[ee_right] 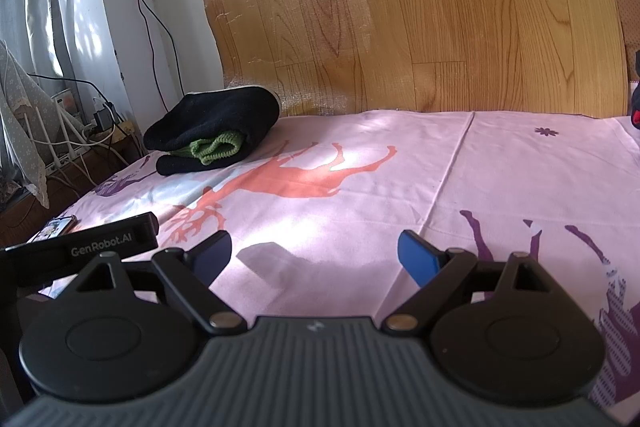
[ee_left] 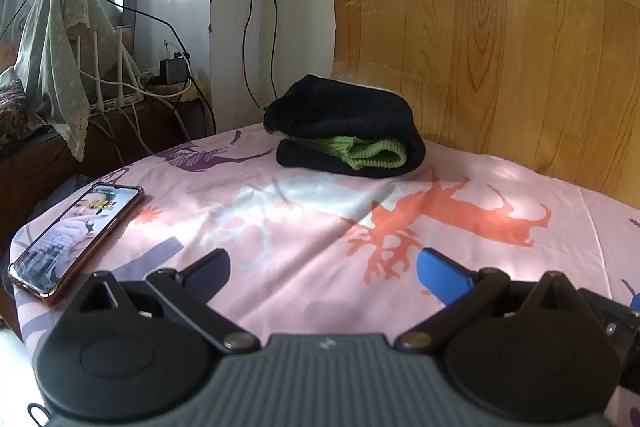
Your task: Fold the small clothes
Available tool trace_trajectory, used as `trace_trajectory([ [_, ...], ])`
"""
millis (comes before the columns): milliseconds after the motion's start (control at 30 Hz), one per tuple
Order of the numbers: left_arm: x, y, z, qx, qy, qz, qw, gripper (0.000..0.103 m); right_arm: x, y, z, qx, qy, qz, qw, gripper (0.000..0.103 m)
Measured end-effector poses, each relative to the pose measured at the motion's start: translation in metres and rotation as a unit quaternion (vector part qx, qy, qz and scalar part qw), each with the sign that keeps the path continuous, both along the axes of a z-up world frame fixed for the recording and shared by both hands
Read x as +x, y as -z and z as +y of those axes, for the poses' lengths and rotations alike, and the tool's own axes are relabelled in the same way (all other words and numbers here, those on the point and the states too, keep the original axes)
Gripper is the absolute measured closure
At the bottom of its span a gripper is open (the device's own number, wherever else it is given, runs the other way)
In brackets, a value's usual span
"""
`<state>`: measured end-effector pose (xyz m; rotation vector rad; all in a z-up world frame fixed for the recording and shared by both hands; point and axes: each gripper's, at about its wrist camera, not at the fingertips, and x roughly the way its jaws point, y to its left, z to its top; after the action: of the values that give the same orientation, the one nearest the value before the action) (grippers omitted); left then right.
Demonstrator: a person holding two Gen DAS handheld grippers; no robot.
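- The left gripper (ee_left: 323,269) sits low over the bed with its two blue fingers (ee_left: 440,277) spread wide apart, and nothing is between them
- The right gripper (ee_right: 314,254) is the same, with its flat blue fingers (ee_right: 418,259) far apart and holding nothing
- Both grippers have black arms with round black parts, and a grey body with ridges on it
- The folded black clothes (ee_left: 344,127) lie at the far side of the bed, close to the wooden board, well apart from both grippers
- The bundle looks soft and fuzzy, folded over on itself in a thick lump
- A green ribbed knit cuff (ee_left: 374,154) pokes out of the fold in the middle
- In the right wrist view the same bundle (ee_right: 212,129) sits at the far left of the bed
- The bed sheet (ee_left: 300,211) is pink and smooth with a few soft creases, and it has orange, purple and white deer shapes on it
- A phone (ee_left: 76,235) with a shiny reddish case lies flat at the left edge of the sheet, its screen lit up
- A tall wooden board (ee_left: 500,39) with wavy grain lines stands behind the bed
- A grey flowery cloth (ee_left: 60,59) with a lace edge hangs at the far left, with white and black cables (ee_left: 168,95) tangled next to it
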<state>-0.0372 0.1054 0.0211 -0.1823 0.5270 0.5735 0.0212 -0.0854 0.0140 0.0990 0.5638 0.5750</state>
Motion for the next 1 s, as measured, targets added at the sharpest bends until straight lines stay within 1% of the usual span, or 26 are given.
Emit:
trace_trajectory([
  [133,-0.005,-0.003,-0.001,0.0,0.0,0.001,1.0,0.0,-0.001,0.0,0.0,0.001,0.002,-0.002,1.0,0.011],
  [200,-0.007,-0.005,-0.006,0.012,0.011,0.004,0.9999,0.0,-0.001,-0.001,0.0,0.001,0.002,-0.003,1.0,0.011],
  [300,-0.007,-0.007,-0.014,0.03,0.029,0.02,0.9989,0.0,-0.004,-0.001,-0.001,0.001,0.003,-0.007,1.0,0.011],
  [600,-0.006,-0.02,-0.02,0.01,0.035,0.04,0.9985,0.0,-0.012,-0.002,-0.014,0.01,0.013,-0.007,1.0,0.011],
  [733,-0.008,-0.027,-0.026,0.026,0.034,0.032,0.9986,0.0,-0.012,-0.001,-0.022,0.019,0.021,-0.003,1.0,0.011],
  [833,-0.008,-0.031,-0.028,0.023,0.038,0.036,0.9984,0.0,-0.012,-0.001,-0.025,0.026,0.026,0.0,0.999,0.011],
  [1000,-0.007,-0.032,-0.03,0.021,0.041,0.045,0.9979,0.0,-0.012,-0.001,-0.025,0.025,0.023,0.0,0.999,0.011],
])
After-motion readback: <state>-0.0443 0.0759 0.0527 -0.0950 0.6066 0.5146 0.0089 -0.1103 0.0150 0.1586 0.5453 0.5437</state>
